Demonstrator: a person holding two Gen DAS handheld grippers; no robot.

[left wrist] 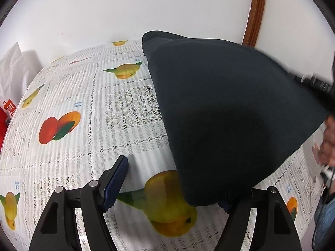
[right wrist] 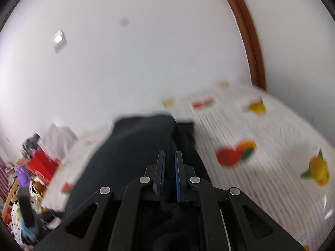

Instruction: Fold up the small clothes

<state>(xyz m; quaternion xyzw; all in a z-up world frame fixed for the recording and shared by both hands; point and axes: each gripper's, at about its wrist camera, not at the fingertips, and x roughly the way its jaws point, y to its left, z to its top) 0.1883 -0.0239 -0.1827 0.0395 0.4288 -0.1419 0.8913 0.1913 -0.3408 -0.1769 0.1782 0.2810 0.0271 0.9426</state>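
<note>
The left gripper (left wrist: 173,186) is sitting at 6 o'clock in the left wrist view with its two fingers wide apart. Its left finger (left wrist: 115,183), with a blue pad, is resting down toward the tablecloth (left wrist: 69,96). Its right finger is hiding under the bottom edge of the dark cloth (left wrist: 226,108), so the pads are not squeezing anything. The dark cloth is lying across the middle and right of this view, from 6 o'clock up to 12 o'clock, over the white lace tablecloth with fruit pictures. A blurry hand (left wrist: 326,146) is showing at 3 o'clock.

In the right wrist view, the right gripper (right wrist: 169,171) is at 6 o'clock with its fingers close together, and dark cloth (right wrist: 134,146) is bunching between them, so it is pinching the cloth. The cloth is stretching away toward 11 o'clock. The tablecloth (right wrist: 272,138) is at 3 o'clock, blurry. A pile of toys (right wrist: 27,177) is at 8 o'clock. Farther back, a white wall (right wrist: 146,52) and a brown wooden frame (right wrist: 249,48) are standing.
</note>
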